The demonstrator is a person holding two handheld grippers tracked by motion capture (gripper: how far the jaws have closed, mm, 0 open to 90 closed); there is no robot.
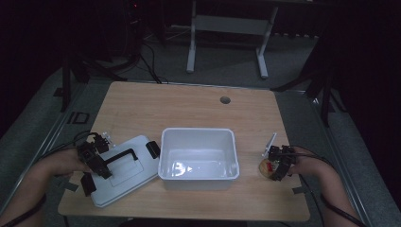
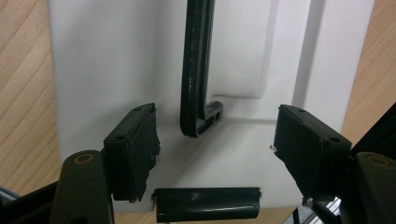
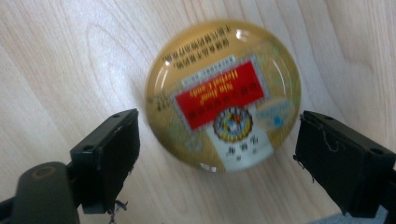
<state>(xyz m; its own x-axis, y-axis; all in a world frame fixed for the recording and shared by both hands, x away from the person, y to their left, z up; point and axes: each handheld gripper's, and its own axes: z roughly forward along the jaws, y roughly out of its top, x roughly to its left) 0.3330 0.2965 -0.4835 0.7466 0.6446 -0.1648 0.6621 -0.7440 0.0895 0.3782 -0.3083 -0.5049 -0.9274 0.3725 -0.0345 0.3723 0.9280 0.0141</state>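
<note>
A white plastic box (image 1: 197,158) stands open at the table's middle. Its white lid (image 1: 125,172) with a black handle (image 1: 120,155) lies flat to the left. My left gripper (image 1: 97,163) hovers open over the lid; in the left gripper view its jaws straddle the end of the handle (image 2: 194,79) without touching, and a black clasp (image 2: 208,204) shows at the lid's edge. A round golden tin (image 3: 224,95) with a red label lies on the table at the right (image 1: 265,167). My right gripper (image 1: 280,165) is open just above it, one jaw on either side.
The wooden table (image 1: 189,106) has a cable hole (image 1: 225,100) near its far edge. A small white piece (image 1: 270,142) sticks up beside the right gripper. Black clasps (image 1: 152,148) sit on the lid's ends. Another table's white legs (image 1: 191,42) stand beyond.
</note>
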